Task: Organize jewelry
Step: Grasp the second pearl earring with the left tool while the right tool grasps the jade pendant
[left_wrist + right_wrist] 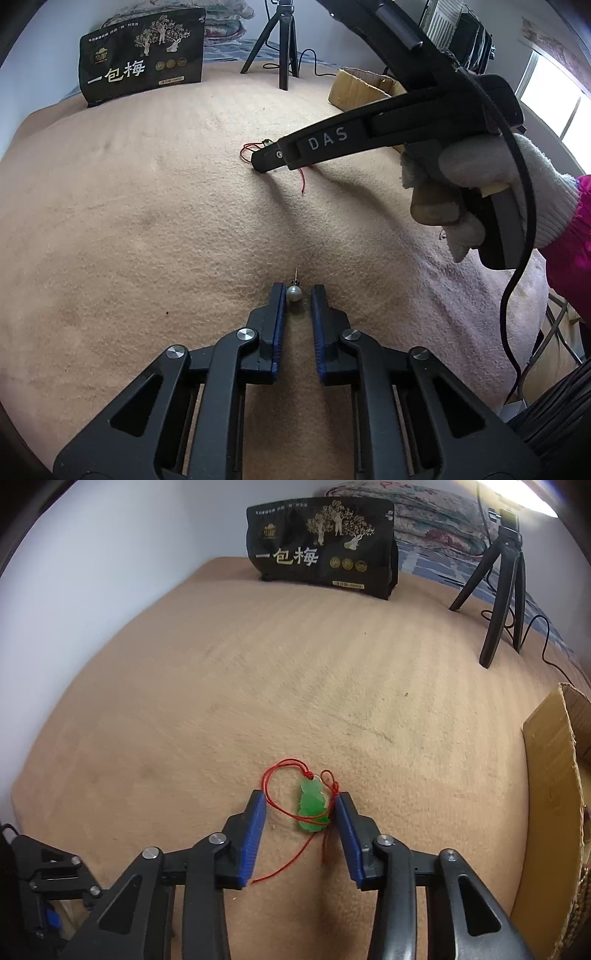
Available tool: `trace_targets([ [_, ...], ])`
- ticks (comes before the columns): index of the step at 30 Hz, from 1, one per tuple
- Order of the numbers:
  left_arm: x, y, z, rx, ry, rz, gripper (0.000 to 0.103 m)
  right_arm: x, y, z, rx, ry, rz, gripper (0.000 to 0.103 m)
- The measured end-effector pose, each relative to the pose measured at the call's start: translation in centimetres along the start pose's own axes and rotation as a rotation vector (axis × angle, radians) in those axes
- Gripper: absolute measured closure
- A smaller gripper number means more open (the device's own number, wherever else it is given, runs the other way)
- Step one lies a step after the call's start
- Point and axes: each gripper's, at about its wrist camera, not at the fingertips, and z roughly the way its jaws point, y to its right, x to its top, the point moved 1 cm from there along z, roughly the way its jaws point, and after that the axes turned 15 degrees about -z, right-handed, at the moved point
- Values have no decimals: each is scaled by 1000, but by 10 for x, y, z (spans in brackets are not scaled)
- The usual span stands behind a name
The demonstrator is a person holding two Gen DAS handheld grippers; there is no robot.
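Note:
A pearl stud earring [294, 293] lies on the tan blanket [147, 221], its pin pointing away. My left gripper [297, 291] is open, its blue-padded fingers either side of the pearl, not closed on it. A green jade pendant [312, 805] on a red cord [275, 786] lies on the blanket. My right gripper [301, 798] is open and straddles the pendant, the right pad close to it. In the left wrist view the right gripper [263, 164] rests tip-down on the blanket over the red cord [303, 181].
A black snack bag [142, 55] stands at the far edge, also in the right wrist view [323, 546]. A black tripod [280, 48] with a cable stands behind. An open cardboard box [554, 794] sits at the right, also in the left wrist view [364, 90].

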Motion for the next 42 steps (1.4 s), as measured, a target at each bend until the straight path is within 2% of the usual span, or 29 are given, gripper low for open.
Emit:
trace_targets([
  [3, 1, -1, 0, 2, 1, -5, 96, 0, -1, 1, -10, -1, -7, 72],
  [5, 2, -1, 1, 4, 2, -5, 96, -1, 0, 2, -4, 0, 0, 83],
  [7, 1, -1, 0, 5, 4, -4, 96, -1, 2, 2, -4, 1, 7, 87],
  [21, 0, -2, -15, -1, 37, -39, 96, -8, 1, -24, 1, 67, 39, 88],
  [38, 6, 15, -45, -4, 102, -20, 96, -22, 3, -96, -13, 179, 53, 88],
  [42, 9, 21, -52, 1, 128, -12, 96, -30, 5, -114, -38, 196, 58, 88],
])
